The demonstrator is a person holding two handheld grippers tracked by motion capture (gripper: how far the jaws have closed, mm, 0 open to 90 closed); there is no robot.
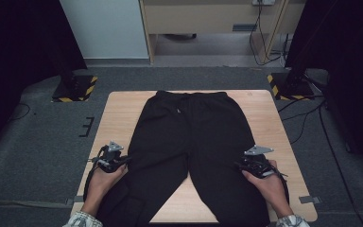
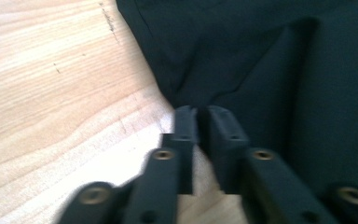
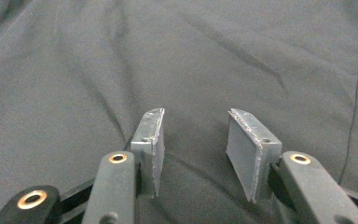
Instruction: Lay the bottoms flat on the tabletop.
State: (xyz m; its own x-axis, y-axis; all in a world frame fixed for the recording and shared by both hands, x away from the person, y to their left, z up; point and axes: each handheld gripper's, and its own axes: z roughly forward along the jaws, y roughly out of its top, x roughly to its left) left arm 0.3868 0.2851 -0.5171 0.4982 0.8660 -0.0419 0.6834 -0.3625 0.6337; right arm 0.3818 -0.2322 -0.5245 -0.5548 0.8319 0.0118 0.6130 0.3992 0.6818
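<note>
Both hands grip tools at the knees of black trousers spread flat on the table.

High view: the left gripper sits at the trousers' left outer seam and the right gripper at their right outer edge, probably a matched pair of holds for folding. Left gripper view: jaws nearly together at the trousers' hem edge, where cloth meets wood (whether fabric is pinched between them, I cannot tell). Right gripper view: the pads stand moderately apart over the trousers' cloth, gripping nothing.
</note>
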